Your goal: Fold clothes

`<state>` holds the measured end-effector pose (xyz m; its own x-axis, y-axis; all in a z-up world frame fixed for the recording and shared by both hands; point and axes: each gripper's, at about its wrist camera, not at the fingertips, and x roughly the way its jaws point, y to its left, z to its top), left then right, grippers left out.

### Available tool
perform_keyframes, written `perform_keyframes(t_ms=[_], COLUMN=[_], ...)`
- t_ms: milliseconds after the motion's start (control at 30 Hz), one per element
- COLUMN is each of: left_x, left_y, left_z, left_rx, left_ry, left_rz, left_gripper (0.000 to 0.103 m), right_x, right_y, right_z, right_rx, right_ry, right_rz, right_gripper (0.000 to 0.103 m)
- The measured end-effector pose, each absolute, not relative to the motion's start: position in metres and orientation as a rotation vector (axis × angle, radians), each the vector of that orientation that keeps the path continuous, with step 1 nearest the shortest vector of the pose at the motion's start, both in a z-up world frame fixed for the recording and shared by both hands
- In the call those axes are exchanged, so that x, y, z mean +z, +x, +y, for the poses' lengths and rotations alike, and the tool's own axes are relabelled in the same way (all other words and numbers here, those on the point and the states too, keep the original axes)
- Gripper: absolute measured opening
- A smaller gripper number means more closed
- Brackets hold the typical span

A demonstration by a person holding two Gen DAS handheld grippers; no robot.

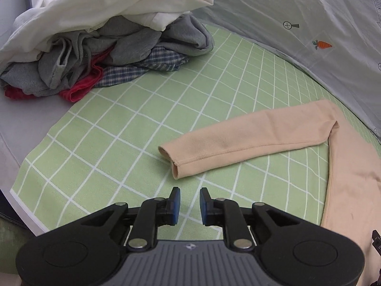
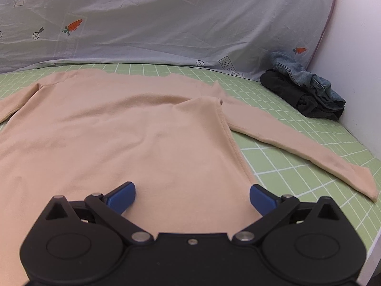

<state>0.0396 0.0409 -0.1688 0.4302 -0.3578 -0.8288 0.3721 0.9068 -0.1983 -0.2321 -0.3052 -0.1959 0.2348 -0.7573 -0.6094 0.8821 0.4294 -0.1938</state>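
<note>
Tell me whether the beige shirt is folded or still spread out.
Spread out. The beige shirt lies flat on the green checked mat, both sleeves stretched outward, no fold made yet.

A bed carries everything, spread with a green sheet (image 1: 114, 143) checked in white lines. A peach long-sleeved top (image 2: 114, 138) lies flat on it, one sleeve (image 1: 250, 135) stretched out to the side. A heap of unfolded clothes (image 1: 100, 47) sits near one corner: white on top, grey, blue plaid and red beneath. At the far side, by the wall, rests a small stack, seemingly denim over dark cloth (image 2: 307, 90). A pale grey duvet (image 2: 166, 23) printed with carrots lies along the back edge.
</note>
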Motion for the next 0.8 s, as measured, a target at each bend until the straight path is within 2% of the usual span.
perform_keyframes(t_ms=[167,300,433,500,600,667,733,800], left_x=[-0.163,-0.164,-0.171,-0.174,-0.174,-0.174,-0.175,-0.175], left_y=[0.053,0.059,0.066,0.070,0.078,0.084,0.088,0.091], left_z=[0.057,0.058,0.057,0.056,0.056,0.056,0.055,0.051], left_rx=[-0.423,-0.409,-0.407,-0.403,-0.395,-0.387,-0.382,-0.379], left_ry=[-0.117,-0.147,-0.164,-0.174,-0.203,-0.226,-0.238,-0.228], left_rz=[1.044,1.058,1.081,1.090,1.094,1.097,1.100,1.102], left_gripper=[0.027,0.028,0.028,0.028,0.028,0.028,0.028,0.028], right_x=[-0.194,-0.180,-0.157,-0.144,-0.131,-0.126,-0.125,-0.128], right_y=[-0.227,-0.209,-0.177,-0.151,-0.104,-0.071,-0.040,-0.013], right_z=[-0.303,-0.311,-0.308,-0.302,-0.296,-0.293,-0.289,-0.287], right_rx=[-1.151,-1.111,-0.969,-0.877,-0.729,-0.641,-0.566,-0.507], right_ry=[0.201,0.194,0.234,0.221,0.221,0.237,0.258,0.284], right_rz=[0.722,0.821,0.752,0.726,0.714,0.712,0.714,0.725], right_gripper=[0.103,0.103,0.102,0.096,0.081,0.063,0.049,0.046])
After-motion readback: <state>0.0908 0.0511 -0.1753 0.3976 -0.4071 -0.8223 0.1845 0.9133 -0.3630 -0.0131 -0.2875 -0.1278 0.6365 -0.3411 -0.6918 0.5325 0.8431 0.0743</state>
